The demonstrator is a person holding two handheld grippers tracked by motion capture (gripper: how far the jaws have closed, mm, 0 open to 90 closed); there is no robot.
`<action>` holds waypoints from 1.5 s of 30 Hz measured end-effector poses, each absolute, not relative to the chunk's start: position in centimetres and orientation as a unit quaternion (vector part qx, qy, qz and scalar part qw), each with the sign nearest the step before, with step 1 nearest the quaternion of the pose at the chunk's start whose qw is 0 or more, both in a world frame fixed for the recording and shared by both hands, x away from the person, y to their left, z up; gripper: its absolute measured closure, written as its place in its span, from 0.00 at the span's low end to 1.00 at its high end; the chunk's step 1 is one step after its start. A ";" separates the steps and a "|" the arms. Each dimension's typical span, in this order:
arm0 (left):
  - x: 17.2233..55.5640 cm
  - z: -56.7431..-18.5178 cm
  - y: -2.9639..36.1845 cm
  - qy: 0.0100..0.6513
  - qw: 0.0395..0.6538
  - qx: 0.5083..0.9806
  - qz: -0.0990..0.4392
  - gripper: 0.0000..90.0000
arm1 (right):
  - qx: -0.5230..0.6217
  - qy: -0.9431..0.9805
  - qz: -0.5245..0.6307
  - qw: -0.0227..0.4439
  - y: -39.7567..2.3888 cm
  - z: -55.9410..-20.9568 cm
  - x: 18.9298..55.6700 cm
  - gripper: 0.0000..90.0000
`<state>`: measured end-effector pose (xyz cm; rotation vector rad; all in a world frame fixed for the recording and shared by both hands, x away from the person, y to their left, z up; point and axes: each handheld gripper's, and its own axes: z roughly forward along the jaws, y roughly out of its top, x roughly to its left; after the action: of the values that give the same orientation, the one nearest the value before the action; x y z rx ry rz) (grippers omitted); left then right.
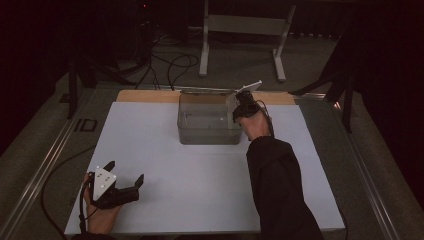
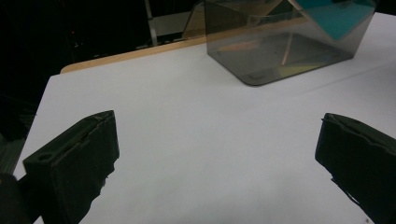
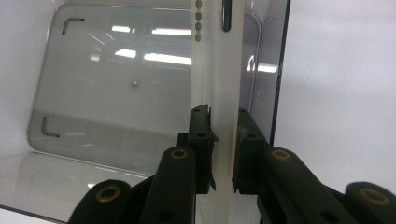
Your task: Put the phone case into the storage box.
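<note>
smoky clear plastic bin (image 1: 210, 131) under the right gripper (image 3: 223, 154), a flat white panel (image 3: 219, 70) pinched edge-on between its nearly closed jaws.
panel hangs just inside the bin's near wall, likely not yet released; left gripper (image 1: 121, 187) rests wide open and empty on the tabletop (image 1: 165, 170), well apart.

Your landmark is the clear smoke-tinted plastic box (image 1: 210, 125), which sits on the white sheet-covered surface (image 1: 200, 180) toward its far edge, about midway across. Your right gripper (image 1: 245, 107) is at the box's right wall, its fingers (image 3: 201, 140) on either side of a flat white panel (image 3: 219, 70) standing along that wall. Your left gripper (image 1: 117, 187) lies well apart from the box, nearer you and to its left, on the surface's near left corner.
</note>
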<state>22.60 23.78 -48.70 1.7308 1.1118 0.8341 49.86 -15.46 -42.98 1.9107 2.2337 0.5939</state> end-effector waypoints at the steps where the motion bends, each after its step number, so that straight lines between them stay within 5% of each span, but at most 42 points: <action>1: 22.6 -48.7 23.8 0.449 0.445 0.698 0.337 0.01 | 0.636 0.743 0.198 0.071 -15.5 -43.0 49.9 0.90; 45: 22.6 -48.7 23.8 0.450 0.447 0.697 0.336 0.01 | 0.654 0.731 0.185 0.057 -15.2 -43.8 50.4 0.88</action>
<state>22.56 23.84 -48.66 1.7249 1.1134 0.8321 50.42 -15.15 -43.79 1.9827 2.2174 0.5618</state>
